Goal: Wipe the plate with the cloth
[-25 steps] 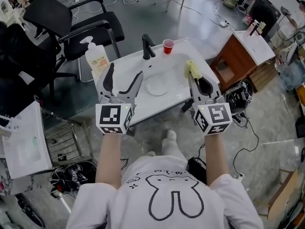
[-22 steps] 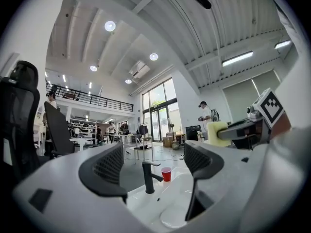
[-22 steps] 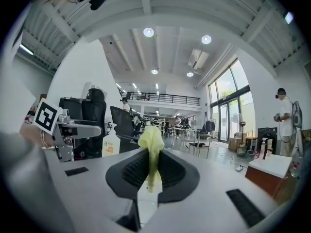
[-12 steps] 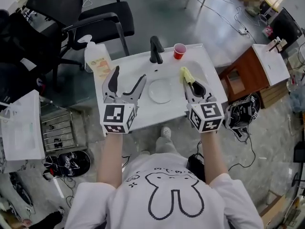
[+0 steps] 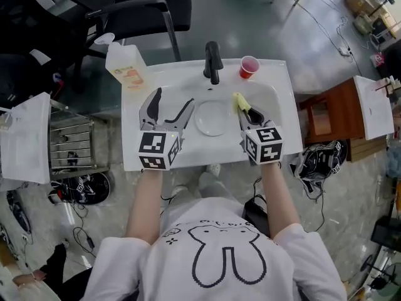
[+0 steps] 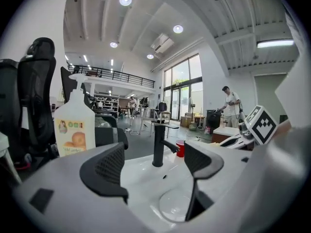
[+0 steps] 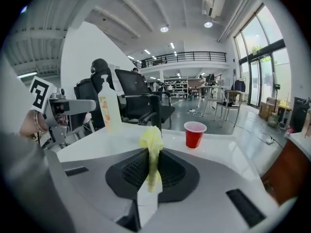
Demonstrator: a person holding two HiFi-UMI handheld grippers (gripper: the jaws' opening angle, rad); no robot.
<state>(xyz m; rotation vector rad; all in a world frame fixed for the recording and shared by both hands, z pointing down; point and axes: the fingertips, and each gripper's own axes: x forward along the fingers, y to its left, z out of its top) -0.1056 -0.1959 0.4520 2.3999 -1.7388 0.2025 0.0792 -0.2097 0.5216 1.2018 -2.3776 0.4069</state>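
A round white plate (image 5: pixel 213 118) lies in the basin of a white sink top (image 5: pixel 276 143). My left gripper (image 5: pixel 170 103) hovers open just left of the plate with nothing between its jaws. The left gripper view shows the plate (image 6: pixel 174 206) low between the open left gripper (image 6: pixel 155 167) fingers. To the plate's right, my right gripper (image 5: pixel 247 113) is shut on a yellow cloth (image 5: pixel 239 101). In the right gripper view the cloth (image 7: pixel 152 152) stands up from the closed right gripper (image 7: pixel 153 173).
A black faucet (image 5: pixel 213 61) stands behind the basin, with a red cup (image 5: pixel 249 66) to its right. A soap bottle (image 5: pixel 124 66) sits at the back left corner. Black office chairs (image 5: pixel 144 5) stand beyond the sink. A brown cabinet (image 5: pixel 332 115) is on the right.
Both grippers have come in over the sink and now flank the plate. The left stays open and the right keeps the cloth. The head view has swung to centre the sink.
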